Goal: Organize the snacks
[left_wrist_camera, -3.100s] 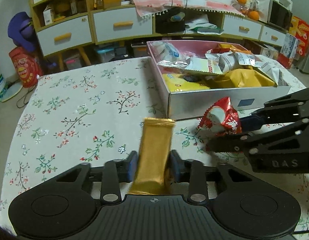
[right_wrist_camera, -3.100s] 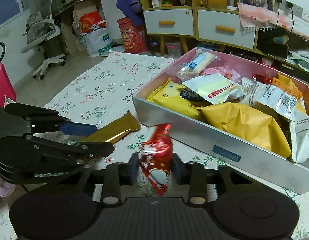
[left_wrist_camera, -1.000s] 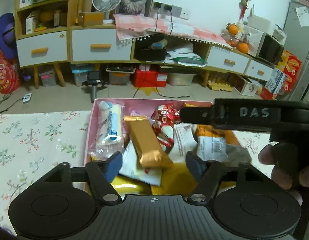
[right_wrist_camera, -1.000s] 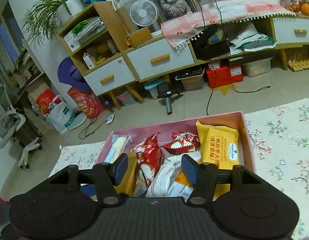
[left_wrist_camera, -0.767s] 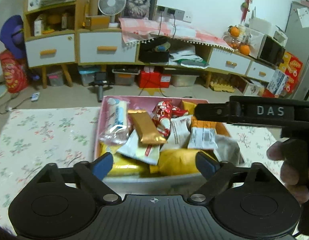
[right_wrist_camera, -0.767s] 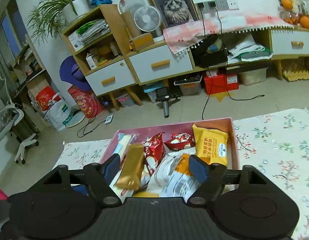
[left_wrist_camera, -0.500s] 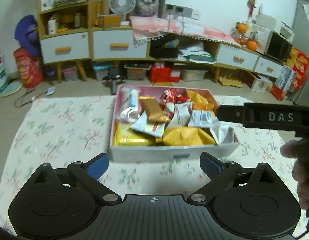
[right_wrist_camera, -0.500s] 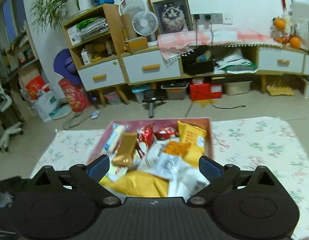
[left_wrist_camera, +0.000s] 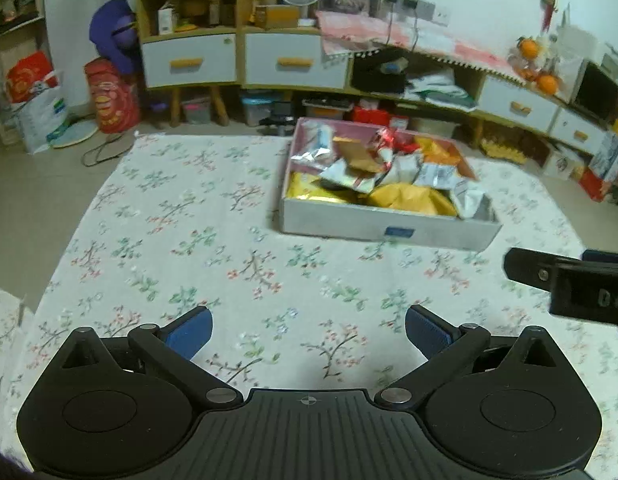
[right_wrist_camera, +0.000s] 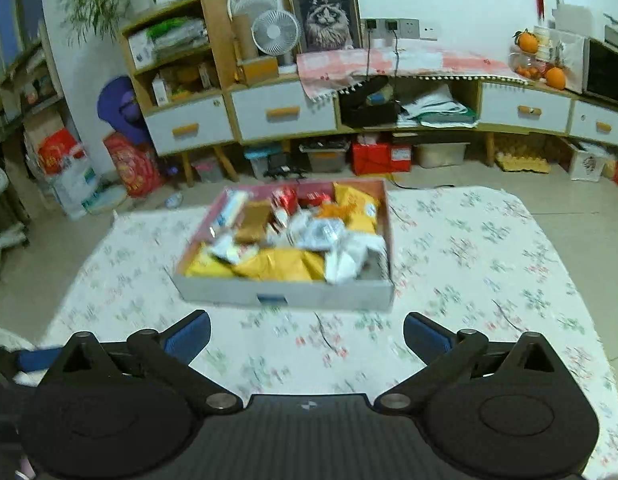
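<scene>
Floral-printed cloth [left_wrist_camera: 197,216] covers the low table, with wooden cabinets with white drawers [right_wrist_camera: 281,114] lining the wall behind it. On the cloth stands the shallow grey cardboard box with a pink inside [left_wrist_camera: 341,226], filled with snack packets: a gold foil bar [left_wrist_camera: 359,154], a red wrapper [left_wrist_camera: 387,140], yellow bags [left_wrist_camera: 413,200] and silvery pouches. The left gripper [left_wrist_camera: 308,330] hangs over bare cloth, its blue-padded jaws opening wide with nothing between them; the box lies well ahead of them and to the right. The right gripper [right_wrist_camera: 307,330] is likewise opening and empty, the box straight ahead beyond its jaws, apart from the pads. From the left view, the right gripper's black finger [left_wrist_camera: 549,272] shows at the right edge, near the box's front corner
</scene>
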The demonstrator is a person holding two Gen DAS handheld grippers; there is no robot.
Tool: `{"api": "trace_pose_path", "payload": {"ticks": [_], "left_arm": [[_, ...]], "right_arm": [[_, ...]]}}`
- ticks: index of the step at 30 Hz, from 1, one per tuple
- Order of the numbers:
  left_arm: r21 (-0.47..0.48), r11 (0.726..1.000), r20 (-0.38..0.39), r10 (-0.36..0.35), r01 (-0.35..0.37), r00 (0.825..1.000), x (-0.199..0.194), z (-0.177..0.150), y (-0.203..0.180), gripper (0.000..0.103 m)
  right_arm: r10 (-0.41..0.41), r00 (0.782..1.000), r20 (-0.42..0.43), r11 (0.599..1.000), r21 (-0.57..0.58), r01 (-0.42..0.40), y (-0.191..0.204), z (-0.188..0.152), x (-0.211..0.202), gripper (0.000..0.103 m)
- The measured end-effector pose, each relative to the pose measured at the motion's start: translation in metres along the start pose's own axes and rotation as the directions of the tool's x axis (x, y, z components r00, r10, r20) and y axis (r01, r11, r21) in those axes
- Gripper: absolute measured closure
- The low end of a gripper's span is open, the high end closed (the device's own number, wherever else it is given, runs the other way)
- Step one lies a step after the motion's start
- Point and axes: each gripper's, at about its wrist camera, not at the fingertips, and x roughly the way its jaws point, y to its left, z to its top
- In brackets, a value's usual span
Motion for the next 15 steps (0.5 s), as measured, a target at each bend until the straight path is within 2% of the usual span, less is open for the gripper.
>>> {"api": "trace_pose_path", "payload": {"ticks": [6, 15], "left_arm": [[-0.008, 1.000, -0.028, 0.018, -0.018, 0.999, 0.016, -0.003, 0.001, 0.000], [-0.056, 0.998, -0.077, 0.022, -0.026, 0.997, 0.030, -0.005, 0.012, 0.000]], "right_arm": [[-0.023, 1.000, 0.009, 0.996, -0.081, 0.023, 0.004, -0.011, 0.004, 0.025], [-0.057, 0.998, -0.037, 0.996, -0.075, 0.055, -0.006, -0.021, 0.017, 0.025]]}}
